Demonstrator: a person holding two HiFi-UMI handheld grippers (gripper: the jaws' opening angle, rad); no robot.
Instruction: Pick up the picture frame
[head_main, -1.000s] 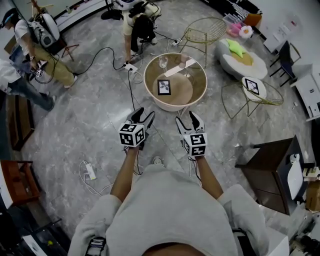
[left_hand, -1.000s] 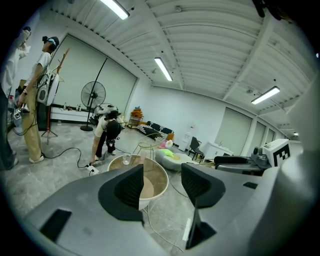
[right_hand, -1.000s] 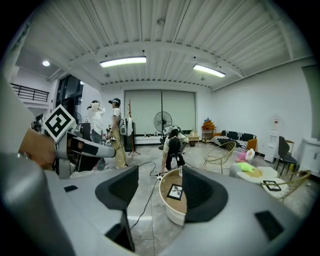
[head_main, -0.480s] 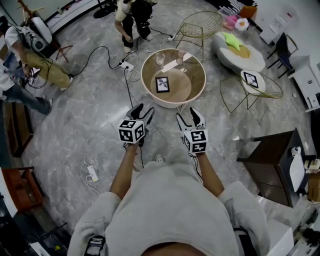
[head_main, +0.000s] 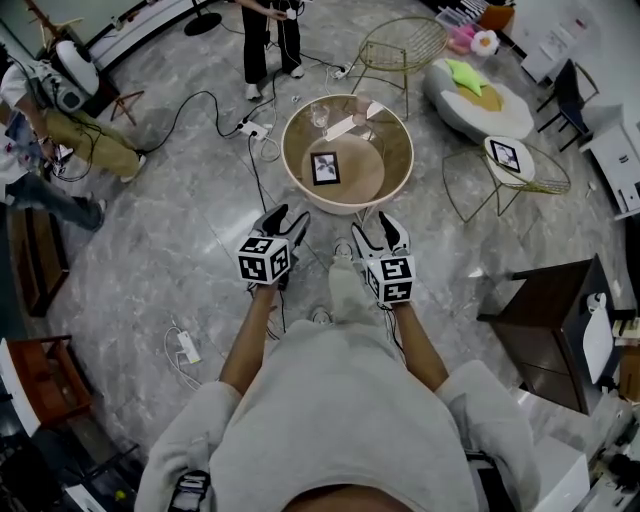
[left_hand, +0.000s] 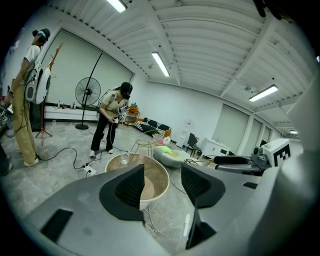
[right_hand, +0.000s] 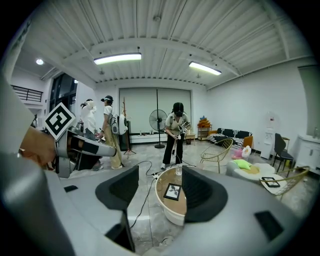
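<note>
Frame: the picture frame (head_main: 326, 168) lies flat, face up, near the middle of the round table (head_main: 400, 180)
Table: a light bowl-shaped rim around a tan top; a clear glass (head_main: 320, 120) stands on the far side, well apart from the frame
Frame against the tools: it lies ahead of both grippers and well apart from them, touched by neither, roughly on the line between the two
Left gripper (head_main: 288, 222): released, jaws apart, nothing between them but open air; held above the floor, on the near side of the table
Right gripper (head_main: 372, 232): released likewise, jaws spread and empty, level with the left one and just beside it
Right gripper view only: the picture frame (right_hand: 173, 192) shows in the gap between the jaws, dark-edged with a pale print, and the glass (right_hand: 178, 171) behind it
Left gripper view only: the round table (left_hand: 152, 196) and glass (left_hand: 124, 159) show, but the frame cannot be seen there
Head view only: both marker cubes, the person's forearms, and the table's whole outline
Further out: a second frame (head_main: 505, 155) on a wire side table to the right; a standing person (head_main: 265, 30) beyond the table; cables across the grey floor
</note>
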